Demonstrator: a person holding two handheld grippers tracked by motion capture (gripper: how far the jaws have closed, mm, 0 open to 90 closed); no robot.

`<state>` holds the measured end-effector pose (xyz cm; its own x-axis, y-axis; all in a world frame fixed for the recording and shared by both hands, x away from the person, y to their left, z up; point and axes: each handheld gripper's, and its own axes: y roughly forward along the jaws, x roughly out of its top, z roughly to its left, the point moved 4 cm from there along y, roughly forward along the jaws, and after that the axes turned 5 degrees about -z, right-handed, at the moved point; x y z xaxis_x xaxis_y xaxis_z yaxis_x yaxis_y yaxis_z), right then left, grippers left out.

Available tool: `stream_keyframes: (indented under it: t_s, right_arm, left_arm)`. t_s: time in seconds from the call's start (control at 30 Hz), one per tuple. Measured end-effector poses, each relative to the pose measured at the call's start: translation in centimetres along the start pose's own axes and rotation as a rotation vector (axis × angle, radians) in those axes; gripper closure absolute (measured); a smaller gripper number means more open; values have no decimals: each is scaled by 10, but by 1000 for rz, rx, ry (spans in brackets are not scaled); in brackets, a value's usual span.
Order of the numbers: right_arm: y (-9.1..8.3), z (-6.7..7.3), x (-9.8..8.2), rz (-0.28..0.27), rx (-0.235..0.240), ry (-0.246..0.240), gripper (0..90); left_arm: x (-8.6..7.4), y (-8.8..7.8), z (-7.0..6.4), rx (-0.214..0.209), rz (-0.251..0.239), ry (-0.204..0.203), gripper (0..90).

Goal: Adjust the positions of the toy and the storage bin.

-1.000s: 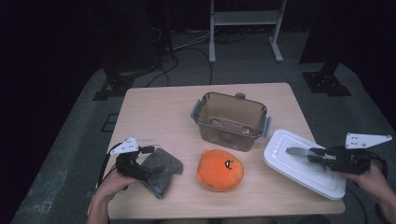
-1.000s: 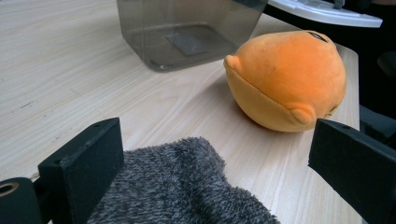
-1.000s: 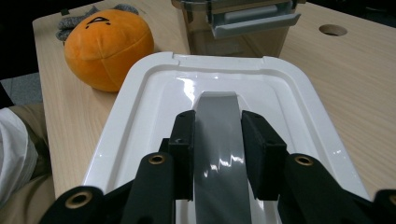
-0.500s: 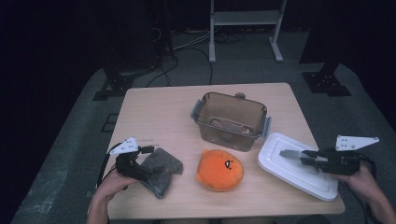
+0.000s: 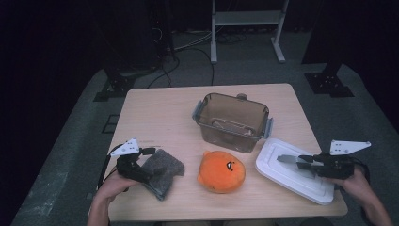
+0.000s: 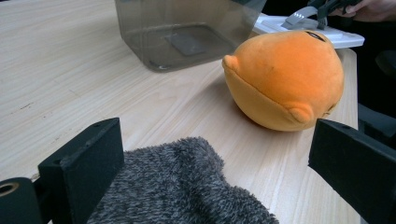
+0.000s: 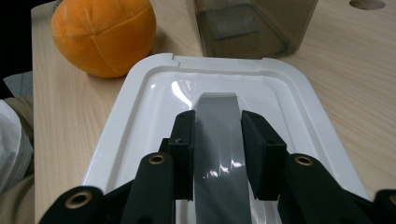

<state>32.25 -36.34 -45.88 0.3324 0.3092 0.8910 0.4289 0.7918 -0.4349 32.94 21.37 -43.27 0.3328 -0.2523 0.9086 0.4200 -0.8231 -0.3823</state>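
Lid handle [image 7: 219, 154], a grey strip on the white lid [image 5: 294, 172], sits clamped between the right gripper [image 5: 301, 161] jaws. Left gripper [image 5: 141, 162] stands open over a grey cloth [image 5: 162, 170]. Lid lies right of the orange plush [image 5: 222, 171], near the clear container [image 5: 233, 121].

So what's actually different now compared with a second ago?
The right gripper, its jaws shut on the grey handle of the white lid, has brought the lid down onto the table at the right. The left gripper stayed at the grey cloth. The orange plush toy and clear box have not moved.
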Motion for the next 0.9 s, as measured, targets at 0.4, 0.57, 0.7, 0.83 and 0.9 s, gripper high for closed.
stream_keyframes:
  t_s: [0.4,0.57,0.7,0.83,0.9]
  right_arm:
    - [15,1,-10,25,11,12,657]
    - [19,1,-13,23,14,27,590]
    - [15,2,-7,4,-4,30,522]
    - [13,8,9,-7,5,3,489]
    - [14,10,14,-14,13,-3,482]
  left_arm:
    - [0,0,-1,-5,2,4,24]
    - [0,-1,0,-2,1,4,24]
    - [0,-1,-1,-3,0,4,24]
    - [1,-1,-1,-3,-2,7,24]
    - [1,-1,-1,-3,-4,6,24]
